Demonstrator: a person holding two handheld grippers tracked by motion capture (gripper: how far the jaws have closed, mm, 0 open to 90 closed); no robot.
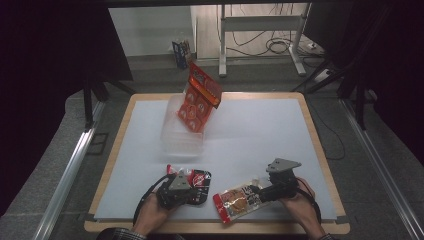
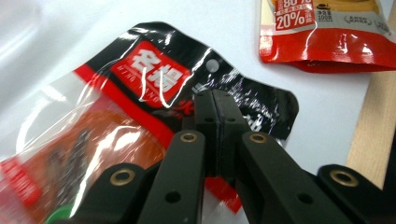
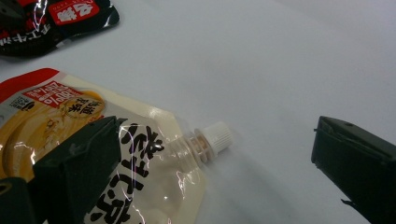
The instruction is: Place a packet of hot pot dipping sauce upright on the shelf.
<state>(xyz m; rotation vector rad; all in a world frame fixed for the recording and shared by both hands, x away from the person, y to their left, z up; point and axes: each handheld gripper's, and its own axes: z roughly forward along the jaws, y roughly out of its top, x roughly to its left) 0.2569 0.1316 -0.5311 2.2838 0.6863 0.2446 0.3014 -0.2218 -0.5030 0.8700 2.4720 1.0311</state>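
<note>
The black-and-red glossy plastic snack packet lay flat near the front edge of the white table, and my left gripper had its jaws pressed fully together on the packet's dark top seam, pinching the thin film where it is flat enough to bite, which I judged was the way to lift it without crushing what was inside. Just beside it, to the right, lay the red-and-cream spouted pouch with a white screw cap. My right gripper stood with its jaws wide apart around the pouch's cap end, one jaw over the printed face and the other out beyond the cap, holding nothing; I took that as lining up for a grip at the stiff neck. Farther back sat the clear plastic tub, with an orange packet of round snacks leaning upright in it, probably where these two belonged as well.
</note>
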